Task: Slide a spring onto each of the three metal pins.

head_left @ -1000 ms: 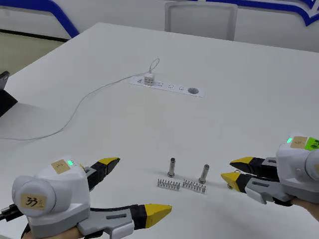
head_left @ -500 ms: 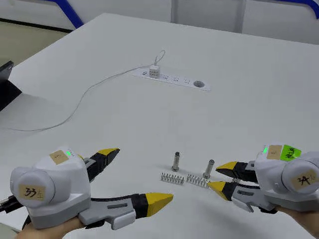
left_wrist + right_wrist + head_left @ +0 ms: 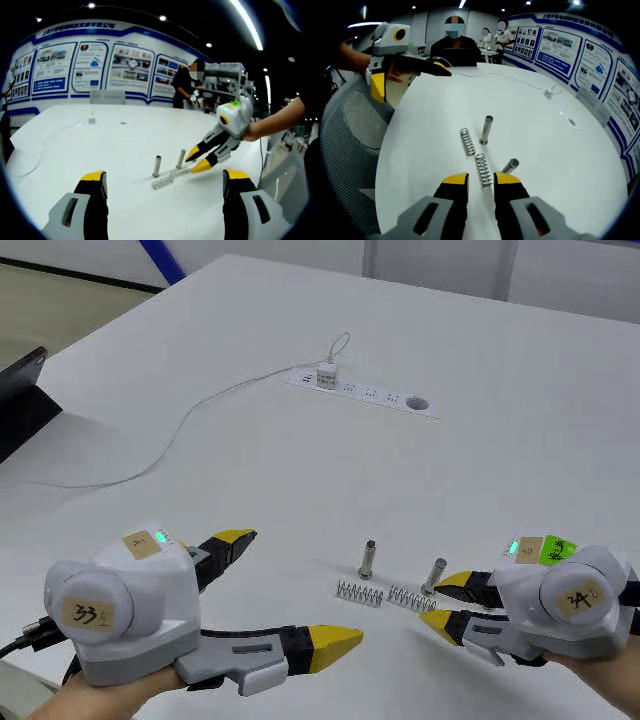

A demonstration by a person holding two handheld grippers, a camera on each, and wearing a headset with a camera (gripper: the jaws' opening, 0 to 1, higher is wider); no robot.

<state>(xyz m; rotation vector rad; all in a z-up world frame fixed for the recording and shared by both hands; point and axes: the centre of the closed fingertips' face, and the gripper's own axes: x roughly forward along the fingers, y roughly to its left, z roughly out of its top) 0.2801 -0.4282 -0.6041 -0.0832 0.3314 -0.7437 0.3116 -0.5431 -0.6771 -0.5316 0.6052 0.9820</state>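
Observation:
Two short metal pins (image 3: pixel 368 558) (image 3: pixel 436 575) stand on the white table (image 3: pixel 300 480). In front of them two springs (image 3: pixel 360 592) (image 3: pixel 410 597) lie flat, end to end. My right gripper (image 3: pixel 446 601) is low at the right, open by a narrow gap, its tips just right of the right spring. In the right gripper view that spring's (image 3: pixel 483 170) near end lies between my tips (image 3: pixel 480 181), with the nearer pin (image 3: pixel 510 165) beside it. My left gripper (image 3: pixel 290 590) is held wide open at the lower left, nothing in it; its view shows pins (image 3: pixel 157 166) and springs (image 3: pixel 161 182) ahead.
A white power strip (image 3: pixel 365 395) with a charger cube (image 3: pixel 327 378) and a long cable (image 3: pixel 190 420) lies at the back of the table. A dark device (image 3: pixel 20 400) sits at the left edge. People stand beyond the table (image 3: pixel 455 45). A mesh chair (image 3: pixel 345 165) is close by.
My right gripper has moved left and lower, closing in on the right spring and pin. The head camera has shifted. The left gripper stays wide open in about the same place.

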